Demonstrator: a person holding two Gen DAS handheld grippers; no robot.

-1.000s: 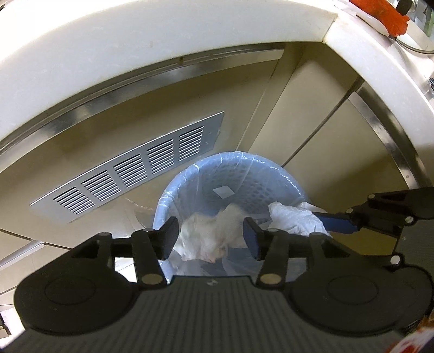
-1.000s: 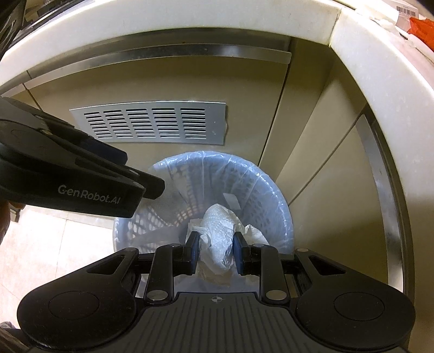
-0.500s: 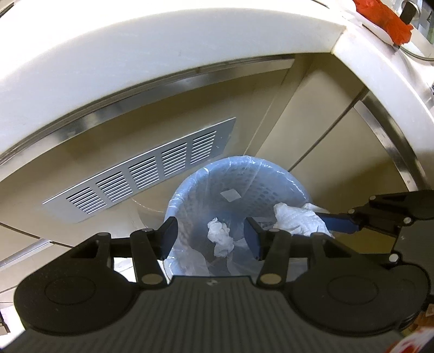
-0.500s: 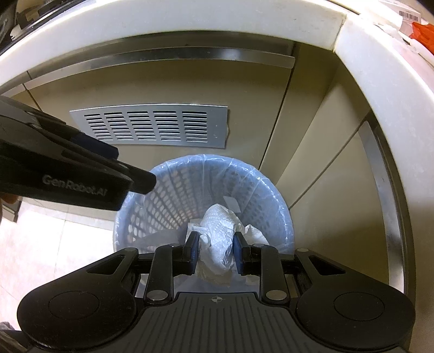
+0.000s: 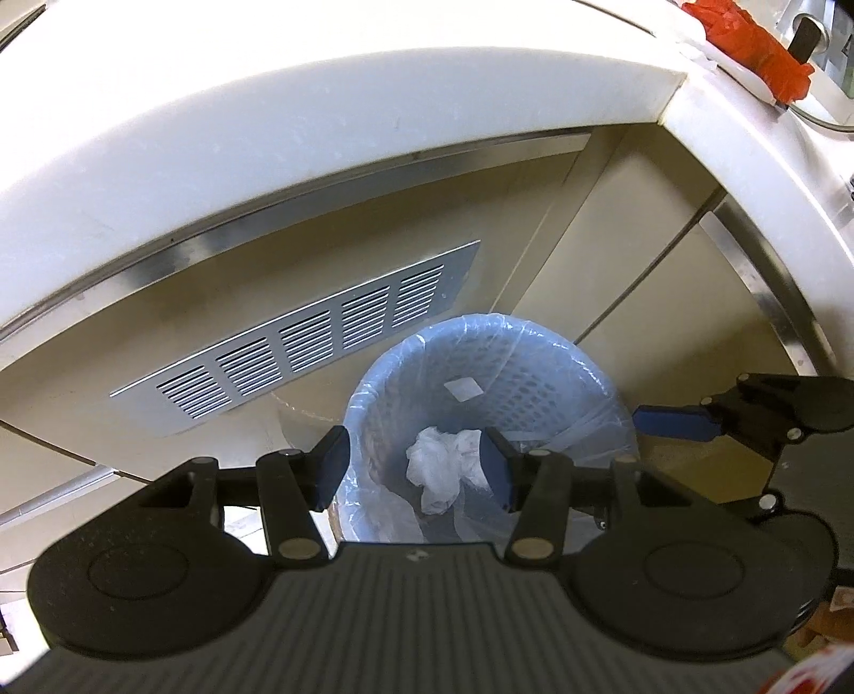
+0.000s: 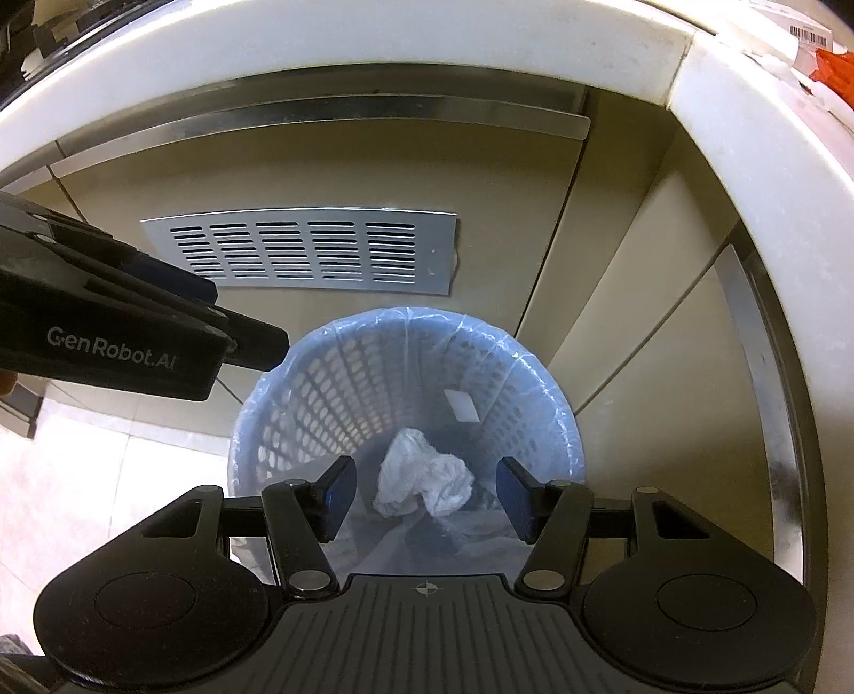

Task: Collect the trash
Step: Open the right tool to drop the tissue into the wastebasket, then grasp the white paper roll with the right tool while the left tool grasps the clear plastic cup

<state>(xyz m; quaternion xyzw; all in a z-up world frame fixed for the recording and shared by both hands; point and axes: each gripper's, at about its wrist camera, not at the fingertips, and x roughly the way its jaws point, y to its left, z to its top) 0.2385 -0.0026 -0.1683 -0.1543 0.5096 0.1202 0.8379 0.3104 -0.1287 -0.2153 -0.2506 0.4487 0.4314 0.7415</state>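
Note:
A blue mesh waste basket (image 5: pixel 480 325) with a clear plastic liner stands on the floor against the cabinet. Crumpled white paper (image 5: pixel 440 472) lies low inside it. My left gripper (image 5: pixel 413 470) hovers open above the basket, with nothing between its pads. In the right wrist view the same basket (image 6: pixel 416 315) holds the white paper (image 6: pixel 427 478). My right gripper (image 6: pixel 424 494) hangs over it with its jaws opening. The paper sits well below them and touches neither pad. The left gripper's fingertips (image 6: pixel 261 347) reach in from the left. One blue pad of the right gripper's fingers (image 5: pixel 672 422) shows at the right.
A white counter edge (image 6: pixel 373 37) curves overhead, with cabinet doors below it. A metal vent grille (image 6: pixel 299 251) sits in the door behind the basket. Red packaging (image 5: pixel 747 37) lies on the counter at the upper right. Pale floor tiles (image 6: pixel 107 470) show left of the basket.
The white wad seen between the left pads dropped into the basket. The right jaws, shut on a white paper wad before, have spread, and that wad now lies in the basket too.

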